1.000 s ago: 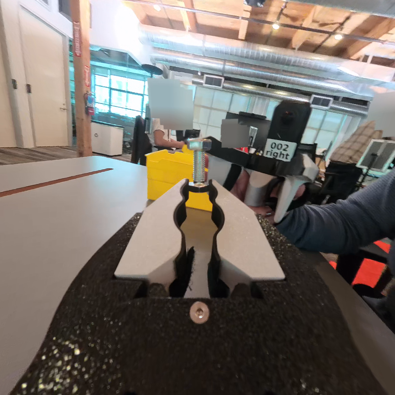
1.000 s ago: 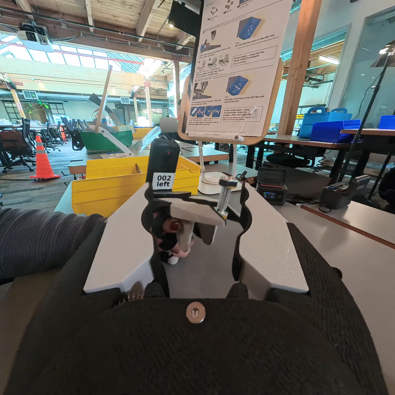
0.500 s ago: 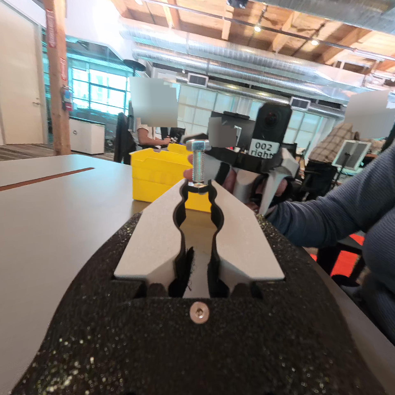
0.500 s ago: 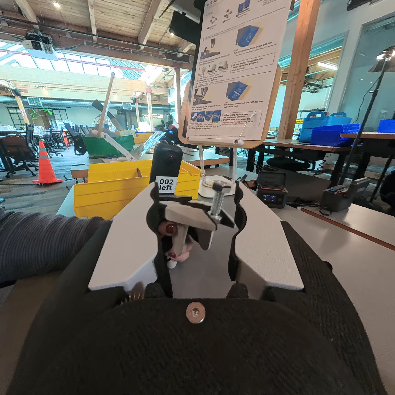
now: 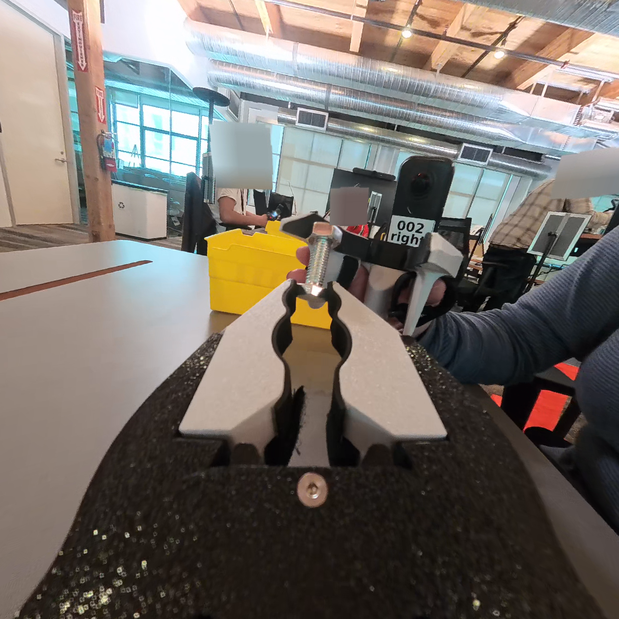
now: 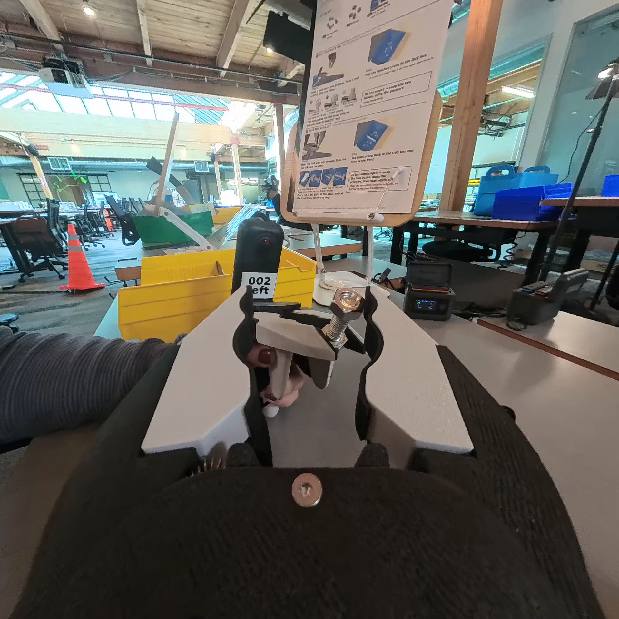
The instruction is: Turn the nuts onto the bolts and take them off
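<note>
Bolt (image 5: 319, 259) (tilted) pinched in left tongs (image 5: 312, 294).

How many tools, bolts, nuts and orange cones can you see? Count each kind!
Tools: 2, the left tool and the right tool
Bolt: 1
Nut: 1
Orange cone: 1
Total: 5

grey table (image 6: 502, 385) with brown seam strip (image 6: 549, 348), yellow bin (image 6: 187, 294) sat far left, white stand base (image 6: 338, 284) behind centre, small black device (image 6: 428, 291) far right, grey case (image 6: 542, 296) beside it
</note>
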Demonstrator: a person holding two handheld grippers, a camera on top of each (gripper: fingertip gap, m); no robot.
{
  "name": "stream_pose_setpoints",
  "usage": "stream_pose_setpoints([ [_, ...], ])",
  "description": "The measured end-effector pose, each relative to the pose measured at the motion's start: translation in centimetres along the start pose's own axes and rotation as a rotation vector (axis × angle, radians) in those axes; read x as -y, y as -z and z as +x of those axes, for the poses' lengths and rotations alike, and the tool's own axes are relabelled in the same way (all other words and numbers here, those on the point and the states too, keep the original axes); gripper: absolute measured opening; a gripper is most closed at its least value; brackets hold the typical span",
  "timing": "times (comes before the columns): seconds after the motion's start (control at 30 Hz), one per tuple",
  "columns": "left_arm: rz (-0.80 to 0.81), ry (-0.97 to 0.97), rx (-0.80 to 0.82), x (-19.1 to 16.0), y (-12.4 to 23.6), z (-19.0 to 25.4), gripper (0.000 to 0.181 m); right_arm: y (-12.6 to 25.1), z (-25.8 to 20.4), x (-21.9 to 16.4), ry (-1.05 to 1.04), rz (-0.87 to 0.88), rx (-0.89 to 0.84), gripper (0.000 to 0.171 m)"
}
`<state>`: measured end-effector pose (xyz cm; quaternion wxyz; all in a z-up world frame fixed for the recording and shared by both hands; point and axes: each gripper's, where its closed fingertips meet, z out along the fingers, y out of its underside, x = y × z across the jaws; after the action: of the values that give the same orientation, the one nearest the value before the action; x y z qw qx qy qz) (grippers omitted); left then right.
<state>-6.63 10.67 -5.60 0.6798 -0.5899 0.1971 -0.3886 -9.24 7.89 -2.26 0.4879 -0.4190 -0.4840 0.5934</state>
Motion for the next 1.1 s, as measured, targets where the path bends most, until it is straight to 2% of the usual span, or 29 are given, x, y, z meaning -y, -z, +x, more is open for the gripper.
stream_pose_setpoints([
  [0.27, -0.006, -0.009, -0.02, -0.1, -0.1, 0.4, 0.016, 0.0, -0.3, 0.3, 0.008, 0.014, 0.008, 0.067],
  [0.5, 0.142, 0.075, -0.001, 2.0, 1.2, -0.7, 0.016, -0.1, -0.4, 0.1, 0.009, 0.013, 0.015, 0.067],
  [0.63, 0.038, 0.049, -0.08, 0.5, 0.0, 0.9, 0.016, 0.1, -0.5, 0.9, 0.018, 0.058, 0.009, 0.071],
  [0.73, 0.031, 0.054, -0.105, 0.2, -0.6, 1.6, 0.016, 0.1, -1.2, 1.1, -0.01, 0.073, 0.051, 0.071],
  [0.9, 0.222, 0.12, 0.01, 2.9, 1.5, -1.0, 0.015, 0.3, -1.1, 1.5, -0.034, 0.095, 0.065, 0.068],
  [0.97, 0.252, 0.161, 0.002, 3.3, 2.1, -1.4, 0.015, 0.3, -0.7, 1.4, -0.041, 0.096, 0.045, 0.069],
  [1.1, 0.151, 0.164, -0.092, 1.9, 0.6, 0.5, 0.015, 0.4, -0.3, 1.7, -0.041, 0.116, 0.016, 0.074],
])
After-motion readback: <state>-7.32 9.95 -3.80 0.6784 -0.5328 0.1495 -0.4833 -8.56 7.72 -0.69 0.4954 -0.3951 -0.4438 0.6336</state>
